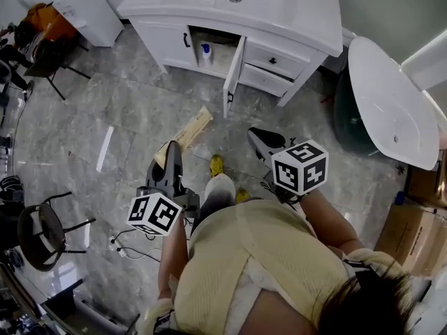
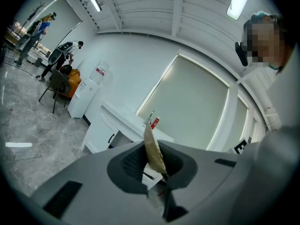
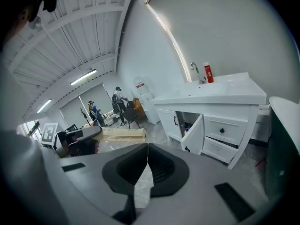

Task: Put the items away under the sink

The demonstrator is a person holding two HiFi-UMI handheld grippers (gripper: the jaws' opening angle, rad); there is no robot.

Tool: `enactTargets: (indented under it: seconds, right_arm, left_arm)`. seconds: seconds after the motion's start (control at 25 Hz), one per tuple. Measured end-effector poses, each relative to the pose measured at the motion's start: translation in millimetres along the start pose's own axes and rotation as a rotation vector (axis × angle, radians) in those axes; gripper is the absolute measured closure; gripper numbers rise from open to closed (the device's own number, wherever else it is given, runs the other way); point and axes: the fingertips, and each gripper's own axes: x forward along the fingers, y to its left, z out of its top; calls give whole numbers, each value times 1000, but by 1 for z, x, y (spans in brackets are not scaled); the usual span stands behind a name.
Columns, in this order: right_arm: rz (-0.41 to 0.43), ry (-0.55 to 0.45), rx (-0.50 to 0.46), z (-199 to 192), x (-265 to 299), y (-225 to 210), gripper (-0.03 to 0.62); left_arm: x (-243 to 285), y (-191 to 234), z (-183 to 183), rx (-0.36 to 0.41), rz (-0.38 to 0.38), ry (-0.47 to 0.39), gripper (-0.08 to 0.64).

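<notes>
Two grippers face the open sink cabinet (image 1: 167, 44): the left gripper (image 1: 172, 149) pinches a flat tan packet (image 1: 191, 126) over the floor (image 1: 126, 110), well short of the cabinet, while the right gripper (image 1: 260, 137) is clenched empty.

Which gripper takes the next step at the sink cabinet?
Left. The left gripper is shut on the tan packet and faces the open cabinet door; the right gripper is shut, empty.

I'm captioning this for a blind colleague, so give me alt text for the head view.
Seen from above, a person facing a white sink cabinet holds a flat tan packet in the left gripper; the right gripper is shut and empty. One cabinet door stands open, with a small bottle inside.
</notes>
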Motion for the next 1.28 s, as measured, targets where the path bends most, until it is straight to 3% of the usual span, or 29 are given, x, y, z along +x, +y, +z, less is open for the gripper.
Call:
enactTargets:
  seconds: [0.8,1.28]
  right_arm:
    - [49,94,-13,66,126,-4,565]
    - [108,145,-58,90,199,22,565]
  left_arm:
    - [109,89,42,-57,5,60,495]
    - [143,149,56,-92,22,87,495]
